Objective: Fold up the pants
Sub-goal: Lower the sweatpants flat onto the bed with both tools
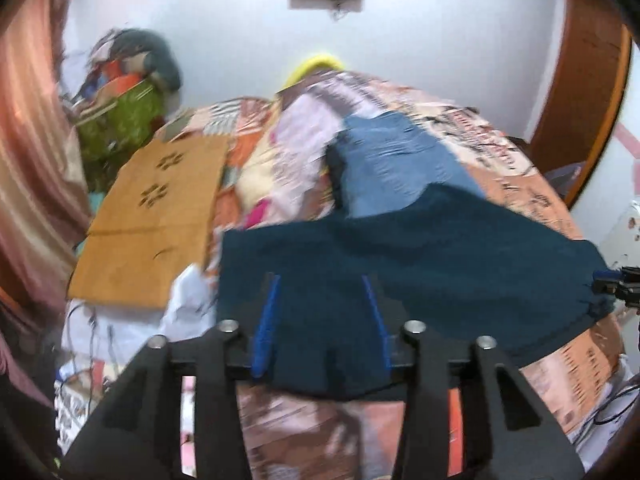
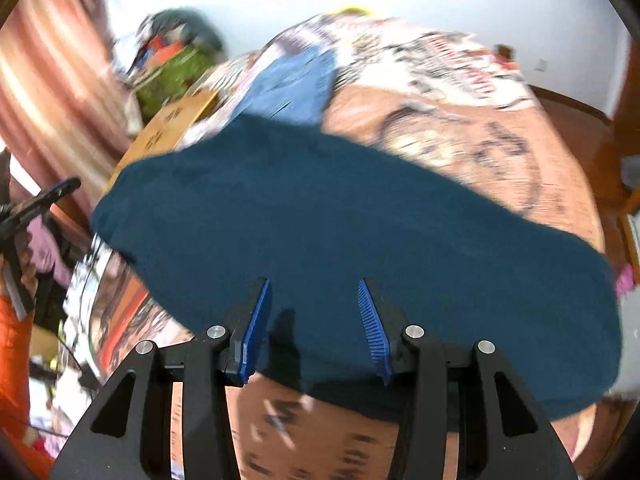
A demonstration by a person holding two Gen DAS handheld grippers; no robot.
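Dark teal pants (image 1: pixel 400 264) lie spread across a patterned bedspread (image 1: pixel 520 168). My left gripper (image 1: pixel 322 284) is open, its blue fingertips apart above the near edge of the pants. In the right wrist view the same pants (image 2: pixel 340 220) fill the middle. My right gripper (image 2: pixel 314 286) is open above their near edge, holding nothing. The tip of the right gripper (image 1: pixel 616 284) shows at the right edge of the left wrist view. The left gripper (image 2: pixel 36 204) shows at the left edge of the right wrist view.
A light blue folded garment (image 1: pixel 396 164) lies on the bed beyond the pants. A flat cardboard sheet (image 1: pixel 152 216) lies at the left. A green bag heaped with clothes (image 1: pixel 120 120) stands at the back left. A curtain (image 1: pixel 28 160) hangs at the left.
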